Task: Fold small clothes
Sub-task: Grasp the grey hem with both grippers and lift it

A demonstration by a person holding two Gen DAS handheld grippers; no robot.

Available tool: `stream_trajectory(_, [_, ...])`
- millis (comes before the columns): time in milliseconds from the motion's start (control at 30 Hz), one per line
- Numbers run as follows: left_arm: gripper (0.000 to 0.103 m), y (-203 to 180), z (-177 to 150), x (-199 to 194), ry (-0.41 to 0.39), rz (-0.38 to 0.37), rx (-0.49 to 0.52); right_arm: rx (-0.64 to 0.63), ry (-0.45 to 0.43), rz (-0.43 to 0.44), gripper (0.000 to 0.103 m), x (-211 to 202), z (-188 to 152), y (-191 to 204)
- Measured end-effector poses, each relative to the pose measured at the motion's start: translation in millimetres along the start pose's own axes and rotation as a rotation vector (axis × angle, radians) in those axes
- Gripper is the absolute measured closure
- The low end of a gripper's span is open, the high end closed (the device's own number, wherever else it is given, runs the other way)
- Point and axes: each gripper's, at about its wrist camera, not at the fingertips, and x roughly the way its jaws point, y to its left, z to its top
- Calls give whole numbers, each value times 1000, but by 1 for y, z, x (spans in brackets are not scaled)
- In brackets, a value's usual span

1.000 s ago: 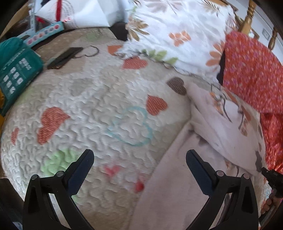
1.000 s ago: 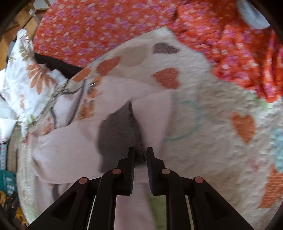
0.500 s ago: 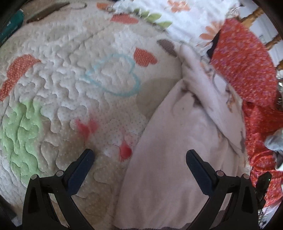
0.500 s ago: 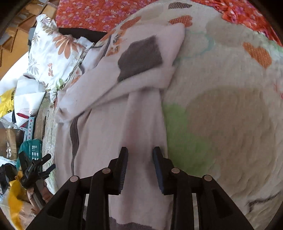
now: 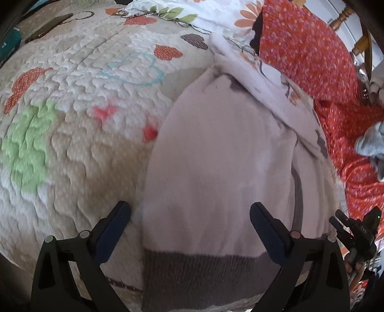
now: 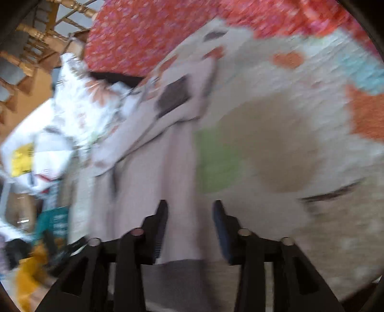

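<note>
A small pale pink garment [image 5: 216, 168] with dark grey ribbed cuffs lies on the quilted bedspread [image 5: 72, 108], one sleeve folded across its top. My left gripper [image 5: 189, 225] is open wide, low over the garment's near end, its fingers either side of the grey cuff [image 5: 204, 271]. In the blurred right wrist view the same garment [image 6: 177, 168] runs away from my right gripper [image 6: 189, 223], which is open with its fingers either side of a pink leg and grey cuff [image 6: 177, 276]. The right gripper also shows in the left wrist view [image 5: 355, 235].
A red floral cloth [image 5: 324, 72] lies to the right of the garment, and a white floral pillow [image 5: 216, 14] lies beyond it. A dark flat object [image 5: 48, 28] and a teal box [image 5: 9, 43] lie at the far left. A wooden chair [image 6: 36, 40] stands behind the bed.
My left gripper has dropped toward the garment's near cuff. My right gripper has opened, let go of the folded sleeve and pulled back to the garment's lower end.
</note>
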Motion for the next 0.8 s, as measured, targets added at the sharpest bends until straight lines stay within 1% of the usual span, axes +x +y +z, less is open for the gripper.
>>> stream_trajectory(67, [4,-2,-8,-2,3,-11,5,48,63,52,54,8,-12,-8])
stream_trajectory(133, [5,-2,-16,-7,11,-48,-1,31,85,104,54,10,-25,-4])
stream_trajectory(167, [9,-1,-19,-8,23,-82,-9,15,109,130,54,13,-31,1])
stream_trajectory(200, [17,0,-23,-7,44,-113,-23,9,129,158,54,14,-37,5])
stream_trajectory(233, [19,2,-26,-9,42,-117,-30,-5,121,148,54,14,-43,8])
stream_trajectory(300, [20,3,-33,-12,34,-116,-34,-34,104,136,54,10,-51,12])
stream_trajectory(367, [20,4,-38,-14,33,-119,-41,1,128,198,54,9,-56,9])
stream_trajectory(400, [22,4,-41,-15,32,-116,-42,24,151,233,55,13,-60,7])
stream_trajectory(433, [28,3,-43,-15,31,-104,-40,40,167,253,56,17,-67,7])
stream_trajectory(467, [33,2,-45,-15,29,-81,-37,36,162,251,61,18,-73,9])
stream_trajectory(500, [45,0,-44,-14,26,-35,-27,16,155,232,68,19,-78,12])
stream_trajectory(533, [63,0,-44,-15,25,1,-22,-13,144,197,72,18,-81,17])
stream_trajectory(567, [72,1,-44,-16,24,38,-23,-35,141,162,86,17,-81,20])
stream_trajectory(600, [86,5,-42,-18,23,60,-48,-44,143,139,93,18,-80,21])
stream_trajectory(633, [92,11,-42,-20,25,60,-72,-37,145,145,93,16,-79,19])
stream_trajectory(733, [94,23,-45,-29,24,1,-167,5,140,156,94,5,-75,8])
stream_trajectory(800, [95,23,-55,-38,16,-15,-179,26,142,174,95,-4,-77,1])
